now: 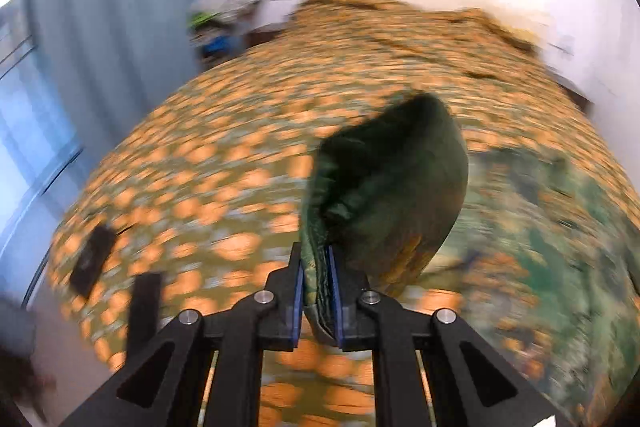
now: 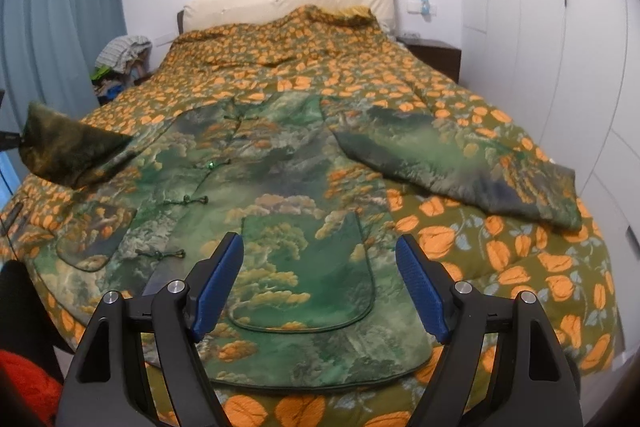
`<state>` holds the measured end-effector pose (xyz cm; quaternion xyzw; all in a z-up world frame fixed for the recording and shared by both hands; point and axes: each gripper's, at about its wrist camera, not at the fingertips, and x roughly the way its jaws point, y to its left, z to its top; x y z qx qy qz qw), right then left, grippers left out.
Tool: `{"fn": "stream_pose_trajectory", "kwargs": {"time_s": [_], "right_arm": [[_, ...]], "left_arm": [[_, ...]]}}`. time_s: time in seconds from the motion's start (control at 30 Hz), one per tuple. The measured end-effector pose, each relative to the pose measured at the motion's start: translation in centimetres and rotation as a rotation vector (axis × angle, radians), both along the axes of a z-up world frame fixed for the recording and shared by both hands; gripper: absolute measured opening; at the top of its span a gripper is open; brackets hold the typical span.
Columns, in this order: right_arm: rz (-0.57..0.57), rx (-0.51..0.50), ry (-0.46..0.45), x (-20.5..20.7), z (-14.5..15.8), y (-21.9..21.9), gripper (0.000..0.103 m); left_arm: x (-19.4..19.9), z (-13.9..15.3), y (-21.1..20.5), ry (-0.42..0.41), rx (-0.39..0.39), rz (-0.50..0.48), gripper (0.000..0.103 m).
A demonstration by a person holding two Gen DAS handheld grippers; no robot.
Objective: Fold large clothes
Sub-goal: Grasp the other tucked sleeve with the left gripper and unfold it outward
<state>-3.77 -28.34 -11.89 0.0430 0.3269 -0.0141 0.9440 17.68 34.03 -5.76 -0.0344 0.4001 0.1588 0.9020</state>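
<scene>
A large green padded jacket (image 2: 276, 195) with a landscape print and knot buttons lies face up on the bed. Its one sleeve (image 2: 460, 167) lies spread out to the right. The other sleeve (image 2: 72, 151) is lifted off the bed at the left. My left gripper (image 1: 316, 275) is shut on that sleeve's cuff (image 1: 384, 187), which hangs up in front of the camera; this view is blurred. My right gripper (image 2: 320, 259) is open and empty, above the jacket's lower pocket (image 2: 308, 267) near the hem.
The bed carries an olive quilt with orange flowers (image 2: 500, 251). A cream headboard (image 2: 288, 3) is at the back. A pile of clothes (image 2: 120, 59) and blue curtains (image 2: 60, 27) are at the left, a nightstand (image 2: 436, 55) and white wardrobe (image 2: 560, 27) at the right. A dark flat object (image 1: 92, 263) lies near the bed's left edge.
</scene>
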Motion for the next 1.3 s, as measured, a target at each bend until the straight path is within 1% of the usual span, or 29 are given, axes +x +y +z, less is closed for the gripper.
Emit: {"fn": "stream_pose_trajectory", "kwargs": {"time_s": [0.1,0.2,0.23,0.27,0.33,0.37,0.4,0.43,0.47,0.5,0.57,0.67,0.73,0.83,1.0,1.13,1.17,1.23,1.3], "right_arm": [[0.004,0.000,0.020,0.4,0.1,0.6,0.080],[0.004,-0.012,0.053,0.8,0.4,1.0,0.080],[-0.003,-0.015,0.064,1.0,0.5,1.1,0.080],[-0.011,-0.018,0.078,1.2,0.7,1.0,0.080],[-0.042,-0.023,0.109,1.6,1.3,0.9,0.080],[-0.056,-0.030,0.118,1.8,1.6,0.8,0.080],[-0.077,-0.044,0.130,1.9,2.0,0.8,0.081],[-0.093,-0.056,0.142,2.1,2.3,0.7,0.084],[-0.112,-0.068,0.155,2.2,2.7,0.7,0.090],[-0.127,-0.075,0.160,2.3,3.0,0.6,0.092],[-0.155,-0.094,0.166,2.3,3.6,0.5,0.098],[-0.172,-0.118,0.184,2.6,4.1,0.4,0.098],[-0.189,-0.141,0.191,2.7,4.4,0.4,0.098],[-0.207,-0.187,0.187,2.8,5.0,0.5,0.098],[-0.220,-0.266,0.141,2.6,6.6,1.1,0.099],[-0.213,-0.328,0.080,2.5,8.4,1.8,0.101],[-0.213,-0.340,0.069,2.5,8.8,2.0,0.101],[-0.215,-0.368,0.040,2.6,9.7,2.4,0.101],[-0.210,-0.371,0.021,2.6,10.3,2.4,0.101]], "left_arm": [[0.0,-2.5,4.4,0.049,-0.020,0.120,0.012],[0.2,-5.0,7.0,0.099,-0.032,0.193,0.013],[0.4,-5.8,7.7,0.113,-0.036,0.220,0.017],[0.4,-6.4,8.2,0.121,-0.030,0.240,0.019],[0.8,-7.2,8.6,0.128,0.000,0.274,0.027],[0.8,-7.5,8.6,0.134,0.018,0.291,0.028],[0.7,-7.8,8.8,0.139,0.016,0.306,0.034],[0.4,-8.0,9.2,0.142,0.002,0.318,0.041],[0.2,-8.2,9.4,0.139,-0.008,0.328,0.043],[-0.2,-8.0,9.2,0.134,-0.013,0.333,0.046],[-1.1,-7.6,8.5,0.116,-0.017,0.316,0.049],[-2.4,-6.6,6.7,0.082,-0.019,0.273,0.056],[-3.2,-5.7,5.2,0.048,-0.020,0.238,0.065],[-4.2,-4.0,2.5,-0.009,-0.031,0.178,0.071],[-5.1,-0.7,-2.4,-0.120,-0.101,0.068,0.071],[-5.6,1.9,-6.5,-0.215,-0.131,-0.006,0.072],[-5.6,2.4,-7.3,-0.225,-0.131,-0.016,0.074],[-5.6,3.4,-9.4,-0.239,-0.110,-0.039,0.086],[-5.6,4.2,-11.7,-0.254,-0.071,-0.066,0.086]]}}
